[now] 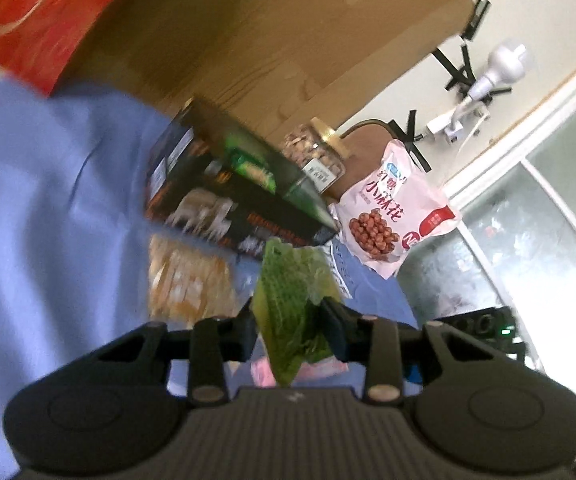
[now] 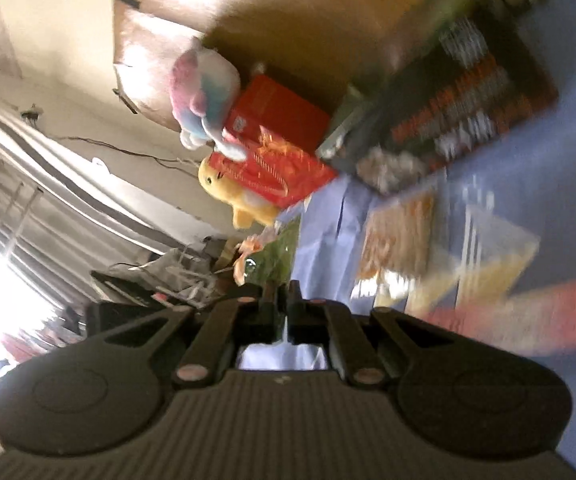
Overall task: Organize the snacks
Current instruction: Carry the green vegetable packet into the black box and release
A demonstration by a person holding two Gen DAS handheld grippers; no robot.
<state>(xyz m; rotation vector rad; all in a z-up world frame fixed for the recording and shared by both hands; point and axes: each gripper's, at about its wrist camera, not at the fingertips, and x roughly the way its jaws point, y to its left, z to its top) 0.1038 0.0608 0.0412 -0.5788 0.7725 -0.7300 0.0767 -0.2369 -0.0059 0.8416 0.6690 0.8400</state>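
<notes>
From where I stand I count two hand-held grippers, the left hand-held gripper (image 1: 288,326) and the right hand-held gripper (image 2: 282,306). There is one green snack packet (image 1: 290,304) at the lower middle of the left view, one pink snack bag (image 1: 392,216) at the right, one dark box (image 1: 228,196) in the centre, one clear bag of yellow snacks (image 1: 188,284) below it, and one glass jar (image 1: 316,152) above. The right view shows one red box (image 2: 276,148) and two plush toys, one pink-and-white plush toy (image 2: 204,96) and one yellow plush toy (image 2: 236,196), left of centre.
</notes>
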